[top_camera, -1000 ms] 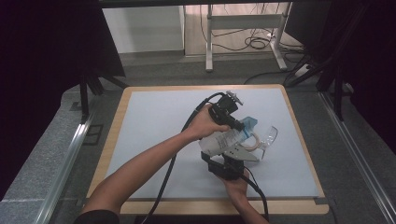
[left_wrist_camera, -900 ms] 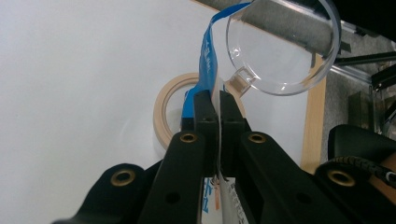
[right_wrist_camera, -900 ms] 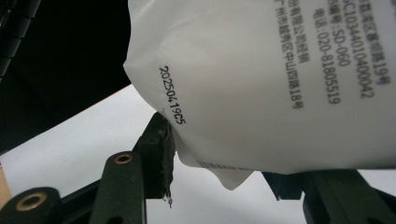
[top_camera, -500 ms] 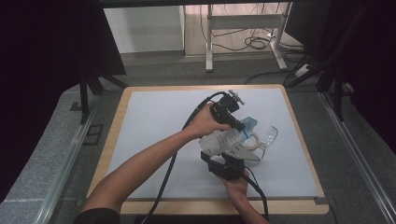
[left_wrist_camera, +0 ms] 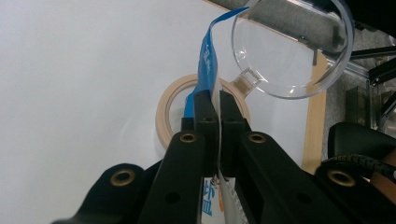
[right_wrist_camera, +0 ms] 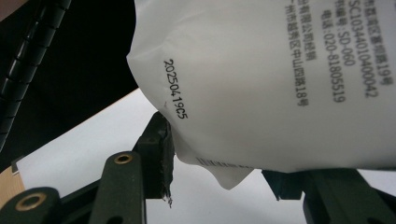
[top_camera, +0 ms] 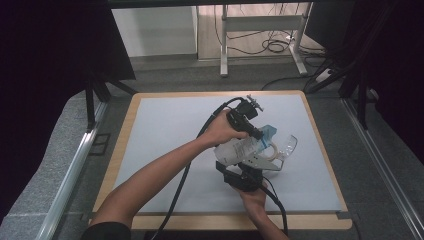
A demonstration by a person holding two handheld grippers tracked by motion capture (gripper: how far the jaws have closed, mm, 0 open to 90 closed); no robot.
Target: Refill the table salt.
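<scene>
Tearing a white pouch open above a clear cup

We hold the white pouch (top_camera: 239, 149) just beside the clear cup (top_camera: 287, 146): right hand-held gripper (top_camera: 245, 172) clamps its body, left hand-held gripper (left_wrist_camera: 214, 105) pinches its blue top strip (left_wrist_camera: 205, 60). Pull steadily. The cup looks empty; tape roll (left_wrist_camera: 170, 105) lies below.

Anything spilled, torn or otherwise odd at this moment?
No spill shows. The white bag is held off the table: the right gripper clamps its body, the left gripper pinches its blue top edge. A tape roll and clear cup lie beneath.
</scene>
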